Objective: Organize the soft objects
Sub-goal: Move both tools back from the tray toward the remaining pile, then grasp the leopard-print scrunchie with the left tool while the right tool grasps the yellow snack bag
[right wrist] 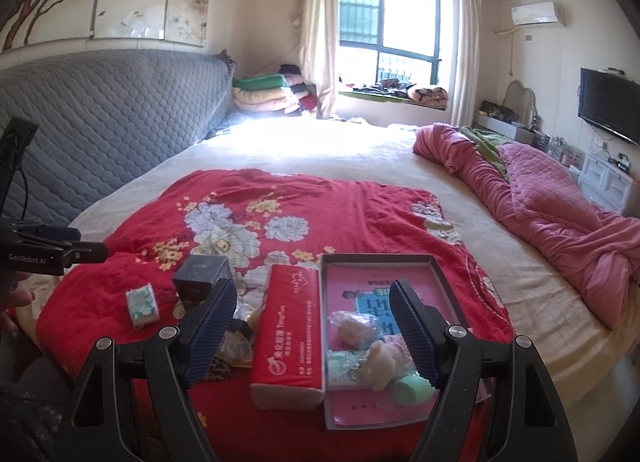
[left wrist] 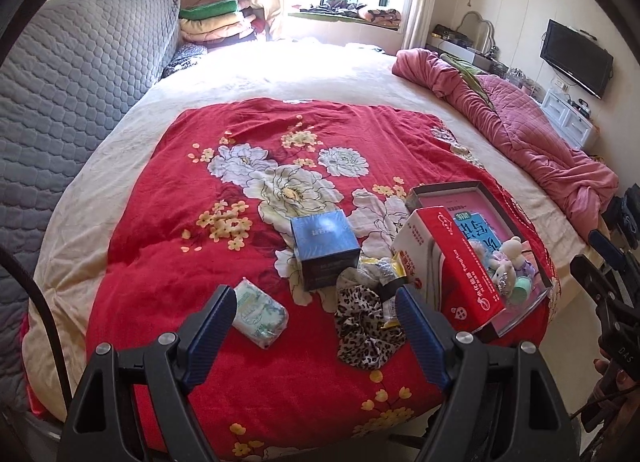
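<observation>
At near left, the left gripper (left wrist: 316, 314) hangs spread, empty, between small tissue pack (left wrist: 261, 313) and leopard scrunchie (left wrist: 366, 328). Right gripper (right wrist: 312, 318), likewise apart, straddles the red tissue pack (right wrist: 289, 338) leaning on the tray (right wrist: 380, 258); a careless nudge could topple it.

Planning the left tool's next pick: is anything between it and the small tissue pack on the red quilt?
Nothing visible: the left tool is open, and the small tissue pack lies alone on the red quilt beside its left finger.
</observation>
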The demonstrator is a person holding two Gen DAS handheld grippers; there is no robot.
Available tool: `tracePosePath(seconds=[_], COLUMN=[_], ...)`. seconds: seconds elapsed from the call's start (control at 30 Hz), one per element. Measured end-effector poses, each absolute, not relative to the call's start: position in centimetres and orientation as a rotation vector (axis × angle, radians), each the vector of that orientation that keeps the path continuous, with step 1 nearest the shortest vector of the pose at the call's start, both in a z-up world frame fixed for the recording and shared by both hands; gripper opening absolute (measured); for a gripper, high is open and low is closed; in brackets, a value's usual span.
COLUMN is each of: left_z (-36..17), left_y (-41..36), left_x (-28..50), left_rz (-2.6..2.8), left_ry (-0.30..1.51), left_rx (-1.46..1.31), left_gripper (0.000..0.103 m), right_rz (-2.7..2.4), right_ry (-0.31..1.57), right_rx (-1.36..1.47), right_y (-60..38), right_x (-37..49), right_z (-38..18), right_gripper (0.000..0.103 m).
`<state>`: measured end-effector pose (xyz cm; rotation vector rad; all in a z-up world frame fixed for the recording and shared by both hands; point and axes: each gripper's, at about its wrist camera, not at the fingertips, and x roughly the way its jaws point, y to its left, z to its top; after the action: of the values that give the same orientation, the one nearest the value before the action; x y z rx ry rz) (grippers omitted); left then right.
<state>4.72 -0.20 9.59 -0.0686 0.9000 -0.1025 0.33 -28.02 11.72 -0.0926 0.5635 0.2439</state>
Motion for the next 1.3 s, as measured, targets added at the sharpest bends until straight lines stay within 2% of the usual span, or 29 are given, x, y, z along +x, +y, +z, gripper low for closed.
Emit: tracePosePath(seconds=[0.27,0.37,0.9,1.07,1.17,1.23,1.3], left_z=[5.2,3.0,-7.2,-8.4,-8.7,-8.8,-8.9], left_y=[0.4,-0.2,-2.9,-3.4,-3.4,-3.3,-3.0], left_x=[5.1,5.6,11.0,11.5,11.9,12.0,12.0], left_rz=[-0.118,-0.13,-0.176,-0.208,-0.237,-0.287,-0.319], left_ry=[0.981,1.02,1.212,1.221,1.21,1.211,1.211], left_rx=[-0.104,-0.103,-0.156,-0.164,-0.193,-0.252,-0.295], left_gripper=[0.081,0.085,0.084,0.068,0.047,0.02,0.012], right_rz=[0.33,0.358,0.418,0.417,0.416,0.416,0.41], right_ry=[0.599,0.618,0.726,0.761,0.795,0.822,0.844], right_rx=[-0.159,-0.174,-0.398,-0.44,-0.476,-0.498,-0.532], right_y=[-24.5,-23.6,-19.5,-18.4,-17.6,-17.0,-16.2], right_x=[0.5,1.0,5.5,7.3,8.4,9.2,9.8], right_z=[9.5,8.4,2.7,1.8,1.0,0.5,-0.1], right_gripper=[0.08,0.08,0.08,0.08,0.08,0.08,0.08])
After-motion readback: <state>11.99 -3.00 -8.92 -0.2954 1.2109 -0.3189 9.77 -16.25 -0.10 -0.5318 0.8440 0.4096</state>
